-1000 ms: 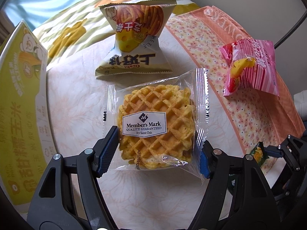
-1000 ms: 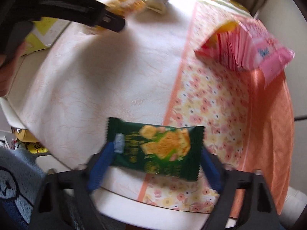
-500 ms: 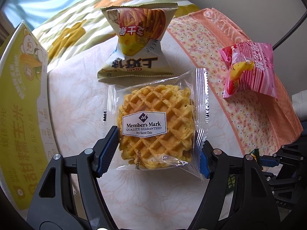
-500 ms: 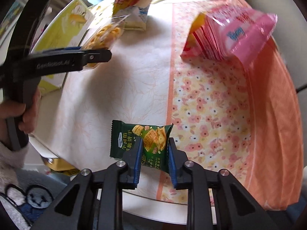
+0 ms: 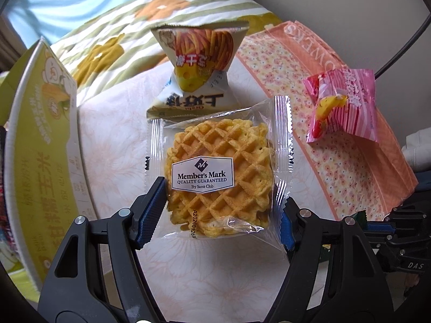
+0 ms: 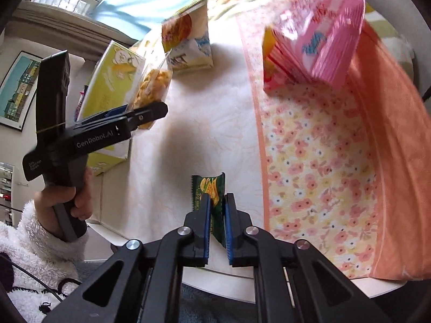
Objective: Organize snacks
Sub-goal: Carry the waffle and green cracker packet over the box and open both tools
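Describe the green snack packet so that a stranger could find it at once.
Look at the near edge of the round table. There the right gripper pinches a small green packet. It is the only dark green snack; the other bags are pink, white or clear.

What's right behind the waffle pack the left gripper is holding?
Behind the waffle pack, held in the left gripper, a cheese-stick snack bag stands upright on the white tablecloth. The waffle pack's top edge covers the bag's base, so contact can't be confirmed.

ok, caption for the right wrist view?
Right gripper shut on a green snack packet; left gripper holds a wrapped waffle.
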Available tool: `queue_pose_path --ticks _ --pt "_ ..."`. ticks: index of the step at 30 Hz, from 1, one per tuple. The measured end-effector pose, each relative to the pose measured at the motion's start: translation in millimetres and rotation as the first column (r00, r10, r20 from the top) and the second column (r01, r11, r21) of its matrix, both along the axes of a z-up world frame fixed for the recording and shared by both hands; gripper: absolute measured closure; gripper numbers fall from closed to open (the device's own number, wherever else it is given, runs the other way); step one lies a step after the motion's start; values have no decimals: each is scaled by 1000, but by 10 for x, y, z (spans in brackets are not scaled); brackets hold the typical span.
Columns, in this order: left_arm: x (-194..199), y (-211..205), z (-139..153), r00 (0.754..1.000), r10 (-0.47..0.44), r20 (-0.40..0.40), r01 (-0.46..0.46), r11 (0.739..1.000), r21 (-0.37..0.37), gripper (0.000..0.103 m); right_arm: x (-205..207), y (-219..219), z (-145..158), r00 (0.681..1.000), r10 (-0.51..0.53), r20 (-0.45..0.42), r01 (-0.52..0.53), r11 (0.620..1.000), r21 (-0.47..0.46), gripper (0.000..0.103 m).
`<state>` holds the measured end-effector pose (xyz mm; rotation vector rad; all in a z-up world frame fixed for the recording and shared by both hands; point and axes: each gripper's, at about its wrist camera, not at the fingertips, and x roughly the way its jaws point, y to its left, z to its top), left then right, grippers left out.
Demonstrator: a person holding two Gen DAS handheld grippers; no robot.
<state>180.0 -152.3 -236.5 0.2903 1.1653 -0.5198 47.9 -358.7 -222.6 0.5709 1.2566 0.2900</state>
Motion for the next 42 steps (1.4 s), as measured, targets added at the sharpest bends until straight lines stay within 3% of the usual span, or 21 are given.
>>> queue_pose_path --ticks 12,18,24,32,38,40,42 --pt "5 310 972 981 101 165 -88 993 -82 35 169 153 736 980 88 180 -79 995 -56 95" --pt "83 780 1463 947 227 227 -204 971 -123 35 519 409 1203 942 178 284 -160 983 -85 95" --pt "308 1485 1723 901 347 260 -322 937 -135 35 979 842 1587 896 257 362 -227 966 -124 95" --pt "730 2437 1631 870 432 237 -424 901 -86 35 1697 1705 1787 851 314 421 -297 949 -109 95" --pt "1156 2948 1374 879 443 178 -439 896 -66 34 2186 2435 1787 833 350 428 -333 936 -116 95" --pt "1285 3047 1277 888 436 149 -431 900 -62 26 2325 2616 1763 835 350 424 -333 936 -117 95" --pt "1378 3108 1213 893 427 141 -424 904 -54 4 2446 2747 1710 843 345 413 -330 938 -110 95"
